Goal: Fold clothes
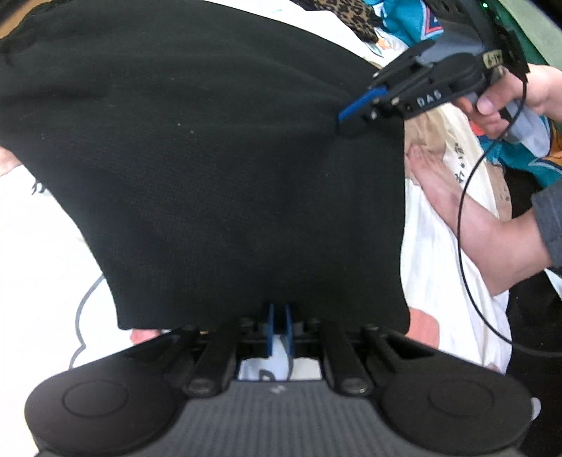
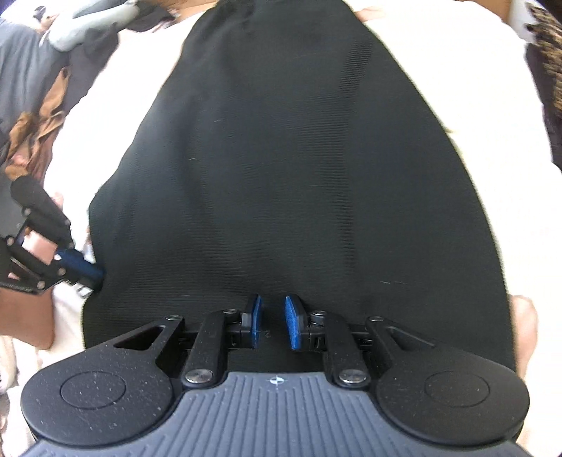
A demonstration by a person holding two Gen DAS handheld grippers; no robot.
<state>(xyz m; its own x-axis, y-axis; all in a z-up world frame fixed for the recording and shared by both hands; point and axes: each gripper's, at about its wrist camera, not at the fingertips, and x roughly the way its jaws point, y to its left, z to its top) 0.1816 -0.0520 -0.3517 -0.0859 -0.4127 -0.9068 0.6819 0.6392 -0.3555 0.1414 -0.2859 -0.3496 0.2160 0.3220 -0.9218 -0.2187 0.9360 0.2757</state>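
A black knit garment (image 1: 217,168) fills both views and hangs stretched above a white cloth surface (image 1: 38,253). My left gripper (image 1: 278,316) is shut on its near edge, blue pads close together with the hem between them. In the right wrist view the garment (image 2: 298,158) runs away from my right gripper (image 2: 273,318), whose blue pads stand slightly apart with black fabric between them. The right gripper also shows in the left wrist view (image 1: 346,121), clamped on the garment's right edge. The left gripper shows in the right wrist view (image 2: 95,276) at the garment's left edge.
A white printed garment (image 1: 453,309) lies under the black one. A pile of clothes at the back holds a teal jersey (image 1: 411,21) and a leopard-print piece (image 1: 347,14). A bare forearm (image 1: 491,232) and a black cable (image 1: 467,225) are at right. Brown clothing (image 2: 38,133) lies at left.
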